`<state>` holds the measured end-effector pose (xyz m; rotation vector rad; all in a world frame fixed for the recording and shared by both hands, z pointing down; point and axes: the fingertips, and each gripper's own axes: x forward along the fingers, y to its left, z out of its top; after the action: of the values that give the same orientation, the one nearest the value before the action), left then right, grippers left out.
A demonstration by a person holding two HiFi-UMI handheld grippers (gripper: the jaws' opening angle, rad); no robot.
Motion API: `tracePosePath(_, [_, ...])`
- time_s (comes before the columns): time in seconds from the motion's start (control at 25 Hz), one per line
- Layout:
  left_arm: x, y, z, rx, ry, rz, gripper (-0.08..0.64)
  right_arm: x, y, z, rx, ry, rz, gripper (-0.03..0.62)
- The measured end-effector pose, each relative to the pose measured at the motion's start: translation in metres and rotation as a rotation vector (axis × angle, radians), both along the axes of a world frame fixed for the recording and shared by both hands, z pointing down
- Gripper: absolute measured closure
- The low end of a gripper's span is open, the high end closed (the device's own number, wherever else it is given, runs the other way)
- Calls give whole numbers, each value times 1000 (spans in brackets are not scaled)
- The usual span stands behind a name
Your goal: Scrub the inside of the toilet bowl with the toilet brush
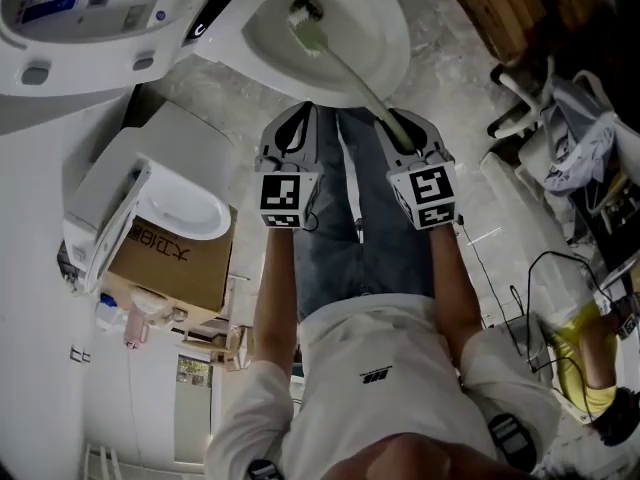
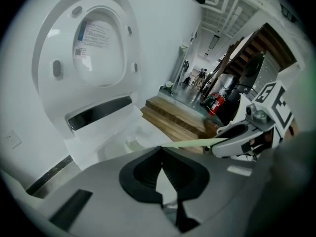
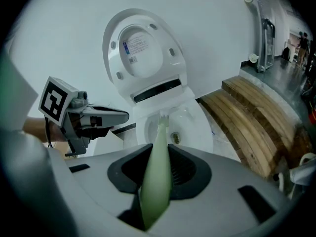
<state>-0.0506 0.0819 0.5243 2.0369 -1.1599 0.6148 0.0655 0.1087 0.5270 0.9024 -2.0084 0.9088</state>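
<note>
The white toilet bowl point(image 1: 375, 53) lies ahead with its lid point(image 1: 80, 8) raised. My right gripper point(image 1: 400, 126) is shut on the pale green handle of the toilet brush point(image 1: 345, 68). The bristle head point(image 1: 306, 20) sits inside the bowl, near the far wall. In the right gripper view the handle point(image 3: 157, 181) runs between the jaws, and the bristles point(image 3: 163, 117) are above the drain. My left gripper point(image 1: 303, 110) hovers at the bowl's near rim, left of the handle, shut on nothing. In the left gripper view the jaw tips point(image 2: 161, 149) meet and the green handle point(image 2: 192, 142) passes just beyond them.
A second toilet point(image 1: 180, 203) rests on a cardboard box point(image 1: 175, 263) at the left. Wooden steps point(image 3: 256, 127) lie to the right of the bowl. Cables and clutter point(image 1: 580, 168) fill the right side. The person's jeans-clad legs point(image 1: 360, 228) are below the grippers.
</note>
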Motion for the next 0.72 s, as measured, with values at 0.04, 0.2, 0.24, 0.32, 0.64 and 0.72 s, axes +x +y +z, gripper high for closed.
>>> tracePosePath(0.04, [1,1,4,-3,0,2,551,1,1,5,-5,5,-3,505])
tracePosePath(0.2, [3,4,17,-15,7,-2,551,5,7,23,-25,20,-3,505])
tracePosePath(0.24, [4,5,20,-16,9,-5,551,5,9,28,-33,24,-5,505])
tracePosePath(0.32, [4,5,25,-21,11,-10,551,5,13,36,-54,32,-14,505])
tracePosePath(0.64, [8,6,38,-51,10,-3,551,3,26,65,-116,68,-59,505])
tracePosePath(0.72, [8,7,40,-58,11,1,551,2,28,72,-132,82,-72,505])
